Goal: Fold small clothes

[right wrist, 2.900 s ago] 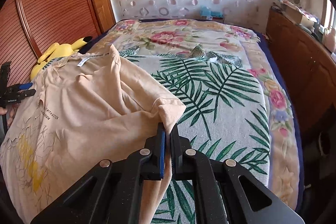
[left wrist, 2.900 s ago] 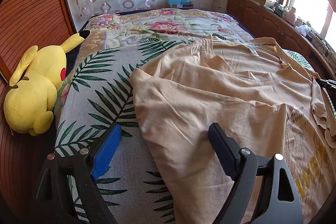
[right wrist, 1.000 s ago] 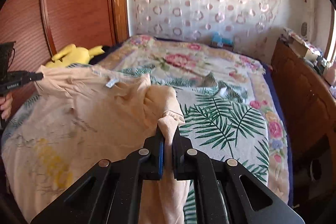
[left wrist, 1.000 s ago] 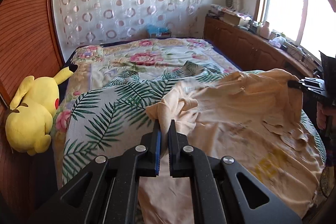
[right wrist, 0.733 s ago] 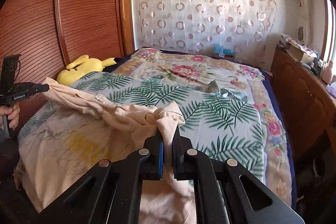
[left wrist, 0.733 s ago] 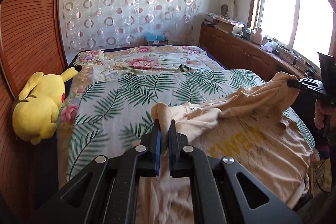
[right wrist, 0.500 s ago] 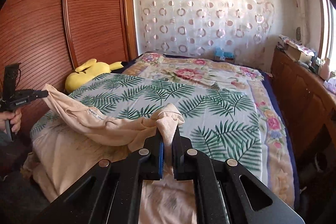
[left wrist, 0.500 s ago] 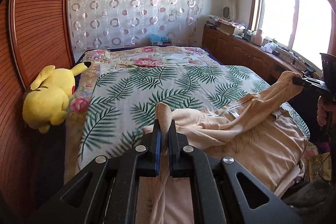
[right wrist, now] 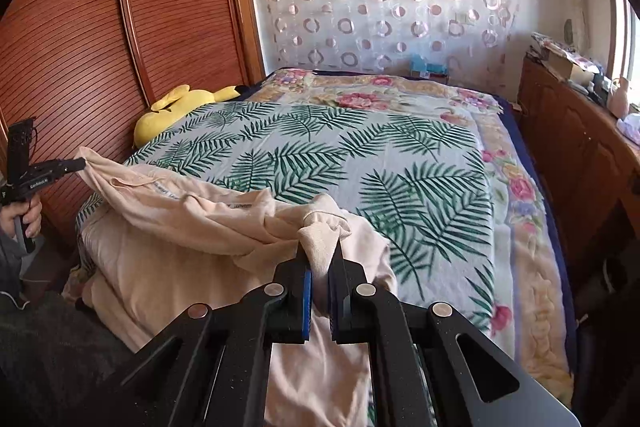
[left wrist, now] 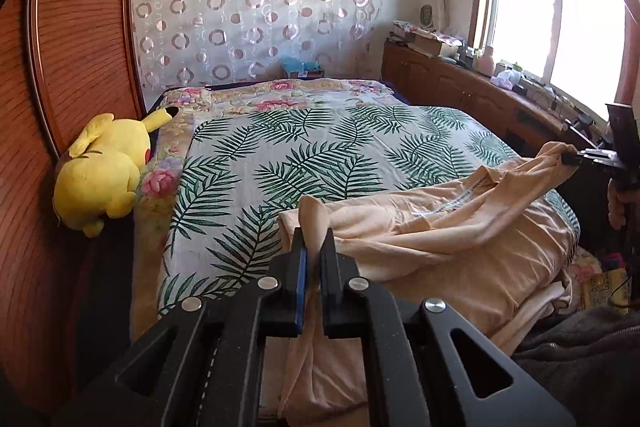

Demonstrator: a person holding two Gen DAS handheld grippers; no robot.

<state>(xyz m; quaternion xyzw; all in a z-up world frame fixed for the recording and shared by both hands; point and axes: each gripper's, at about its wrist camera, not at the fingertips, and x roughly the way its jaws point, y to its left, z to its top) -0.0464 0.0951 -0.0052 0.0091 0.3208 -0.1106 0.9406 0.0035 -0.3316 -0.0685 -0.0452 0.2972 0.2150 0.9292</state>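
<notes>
A peach T-shirt (left wrist: 448,227) (right wrist: 192,227) lies bunched at the near edge of the bed, its lower part draped over the front. My left gripper (left wrist: 314,247) is shut on one pinched corner of it; the same gripper shows at the left of the right wrist view (right wrist: 78,165). My right gripper (right wrist: 320,259) is shut on the other corner, and appears at the right of the left wrist view (left wrist: 568,157). The top edge of the shirt hangs slack between the two grippers.
The bed (left wrist: 320,147) (right wrist: 400,147) carries a palm-leaf cover over a floral blanket. A yellow plush toy (left wrist: 104,171) (right wrist: 176,111) lies at its left side by the wooden wardrobe (right wrist: 100,47). A cluttered wooden cabinet (left wrist: 460,87) runs under the window on the right.
Both grippers pulled back toward the near edge of the bed with the shirt in their grip. The shirt slid off the middle of the cover and bunched up at the front edge.
</notes>
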